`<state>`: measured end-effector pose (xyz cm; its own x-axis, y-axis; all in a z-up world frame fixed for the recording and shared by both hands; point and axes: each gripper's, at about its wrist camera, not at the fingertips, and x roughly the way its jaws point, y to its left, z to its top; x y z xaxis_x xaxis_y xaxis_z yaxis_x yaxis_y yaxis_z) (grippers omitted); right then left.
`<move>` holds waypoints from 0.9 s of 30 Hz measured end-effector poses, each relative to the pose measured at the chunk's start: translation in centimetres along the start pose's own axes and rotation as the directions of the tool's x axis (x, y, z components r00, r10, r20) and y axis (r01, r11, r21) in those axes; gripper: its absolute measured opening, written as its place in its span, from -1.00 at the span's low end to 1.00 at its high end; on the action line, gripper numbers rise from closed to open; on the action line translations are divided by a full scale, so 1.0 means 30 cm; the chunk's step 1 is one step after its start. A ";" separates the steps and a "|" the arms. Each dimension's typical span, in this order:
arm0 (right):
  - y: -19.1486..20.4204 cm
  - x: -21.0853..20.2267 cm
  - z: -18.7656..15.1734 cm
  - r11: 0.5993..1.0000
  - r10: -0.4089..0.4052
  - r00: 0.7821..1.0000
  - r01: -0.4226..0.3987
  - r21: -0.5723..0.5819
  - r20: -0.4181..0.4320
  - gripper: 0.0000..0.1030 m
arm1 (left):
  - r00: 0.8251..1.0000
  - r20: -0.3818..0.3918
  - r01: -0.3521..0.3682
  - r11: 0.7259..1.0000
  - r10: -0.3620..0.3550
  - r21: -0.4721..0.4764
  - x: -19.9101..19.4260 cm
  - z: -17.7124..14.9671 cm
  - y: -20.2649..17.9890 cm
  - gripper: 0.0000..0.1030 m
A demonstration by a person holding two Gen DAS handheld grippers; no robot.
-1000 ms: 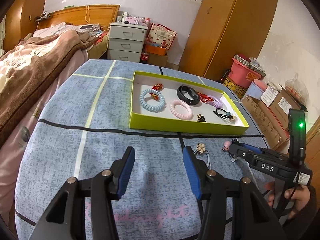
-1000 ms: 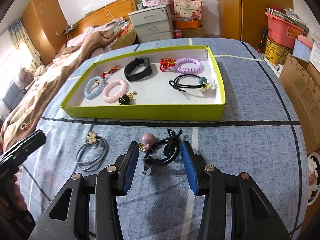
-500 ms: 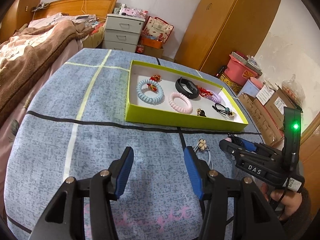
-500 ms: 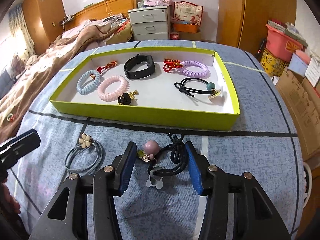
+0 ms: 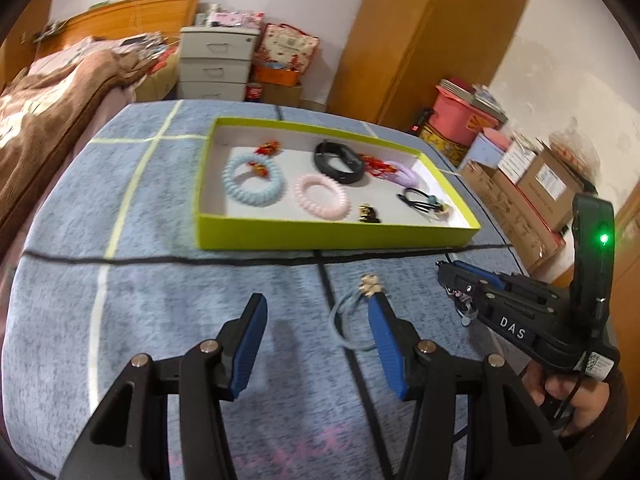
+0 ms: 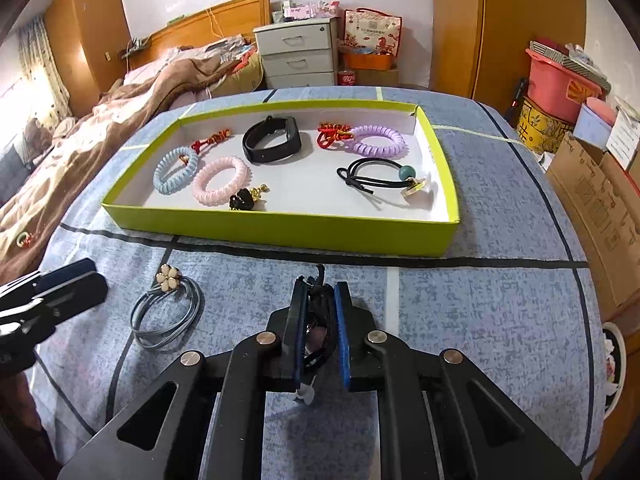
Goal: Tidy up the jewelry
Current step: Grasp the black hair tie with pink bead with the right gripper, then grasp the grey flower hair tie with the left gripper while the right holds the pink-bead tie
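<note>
Two hand-held grippers work above the blue patterned surface (image 6: pixel 480 300); the right hand-held gripper (image 6: pixel 322 308) has just been closing and now stands clenched on the black hair tie (image 6: pixel 320 320), whose cord and pink bead sit pinched between the blue pads; a short end of cord protrudes past the fingertips. The left hand-held gripper (image 5: pixel 316 340) stands released, its jaws wide apart with bare cloth between them; its right finger lies just beside the grey hair tie (image 6: pixel 168 312), partly covering the loop in the left wrist view; that tie carries a cream flower charm (image 6: pixel 169 278) and rests flat on the surface. A hand (image 5: pixel 576 396) grips the handle of the right tool. Beyond both ties lies the yellow-green tray (image 6: pixel 280 232), near them but apart; inside it rest a light blue coil tie (image 6: pixel 176 170), a pink coil tie (image 6: pixel 221 180), a black band (image 6: pixel 272 140), a purple coil tie (image 6: pixel 378 142), two red knot ornaments, a small black-and-gold piece and a black tie with a teal bead (image 6: pixel 407 173).
</note>
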<state>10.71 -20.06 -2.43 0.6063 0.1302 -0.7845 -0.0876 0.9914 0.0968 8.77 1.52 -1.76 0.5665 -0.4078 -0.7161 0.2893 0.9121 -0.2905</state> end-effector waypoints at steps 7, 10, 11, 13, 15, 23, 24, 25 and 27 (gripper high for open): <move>-0.059 -0.060 -0.007 0.998 0.045 0.999 -0.046 0.049 0.028 -0.74 | 0.999 -0.036 -0.015 0.995 0.019 0.103 0.078 0.033 -0.085 0.06; -0.073 -0.083 -0.014 0.997 0.053 0.998 -0.055 0.056 0.040 -0.74 | 0.998 -0.050 -0.039 0.990 0.046 0.138 0.109 0.030 -0.109 0.06; -0.076 -0.093 -0.016 0.997 0.053 0.998 -0.055 0.055 0.045 -0.74 | 0.997 -0.057 -0.048 0.987 0.057 0.151 0.117 0.027 -0.116 0.06; -0.078 -0.103 -0.016 0.997 0.061 0.997 -0.063 0.054 0.053 -0.74 | 0.996 -0.063 -0.054 0.986 0.065 0.155 0.126 0.024 -0.121 0.06; -0.077 -0.107 -0.016 0.996 0.066 0.996 -0.069 0.051 0.055 -0.74 | 0.995 -0.065 -0.064 0.986 0.074 0.154 0.135 0.024 -0.121 0.06; -0.064 -0.113 -0.022 0.996 0.084 0.995 -0.086 0.038 0.058 -0.74 | 0.991 -0.061 -0.101 0.971 0.116 0.218 0.162 0.016 -0.156 -0.03; -0.063 -0.114 -0.023 0.996 0.085 0.995 -0.087 0.036 0.059 -0.74 | 0.992 -0.061 -0.094 0.971 0.110 0.220 0.162 0.016 -0.158 -0.13; -0.060 -0.114 -0.023 0.996 0.086 0.995 -0.088 0.034 0.059 -0.74 | 0.992 -0.061 -0.093 0.971 0.109 0.222 0.161 0.016 -0.160 -0.21; -0.057 -0.114 -0.024 0.996 0.086 0.995 -0.088 0.033 0.059 -0.74 | 0.993 -0.064 -0.084 0.971 0.100 0.223 0.157 0.016 -0.163 -0.32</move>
<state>8.21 -22.22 -0.34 0.6424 0.2155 -0.7355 -0.1146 0.9759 0.1859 10.41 -4.88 -3.40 0.5423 -0.3106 -0.7807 0.4055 0.9105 -0.0805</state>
